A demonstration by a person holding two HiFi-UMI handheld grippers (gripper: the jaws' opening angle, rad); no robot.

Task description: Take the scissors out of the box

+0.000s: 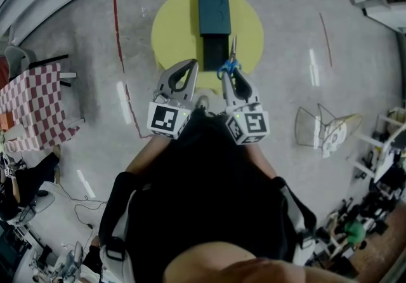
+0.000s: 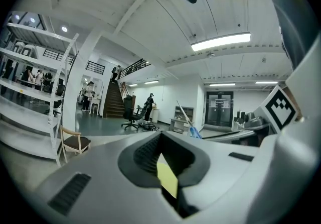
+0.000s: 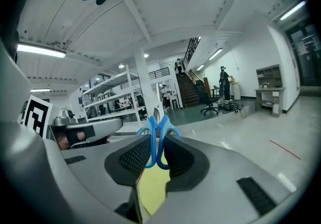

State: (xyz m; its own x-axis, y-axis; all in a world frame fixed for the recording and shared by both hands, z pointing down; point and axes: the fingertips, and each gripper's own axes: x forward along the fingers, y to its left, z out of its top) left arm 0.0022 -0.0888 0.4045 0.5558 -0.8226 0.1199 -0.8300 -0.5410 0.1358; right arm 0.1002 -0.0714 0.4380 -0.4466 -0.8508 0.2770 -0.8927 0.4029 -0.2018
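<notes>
Right gripper (image 1: 232,76) grips blue-handled scissors (image 1: 232,52) near the dark box (image 1: 214,14)

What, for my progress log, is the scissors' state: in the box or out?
Out. The right hand-held gripper clamps the scissors by their blue handles, held clear of the box on the yellow table.

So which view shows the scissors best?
The head view: the whole scissors show, blades and blue handles, by the box. The right gripper view shows mainly the handles between its fingers; the left gripper view catches a distant sliver.
</notes>
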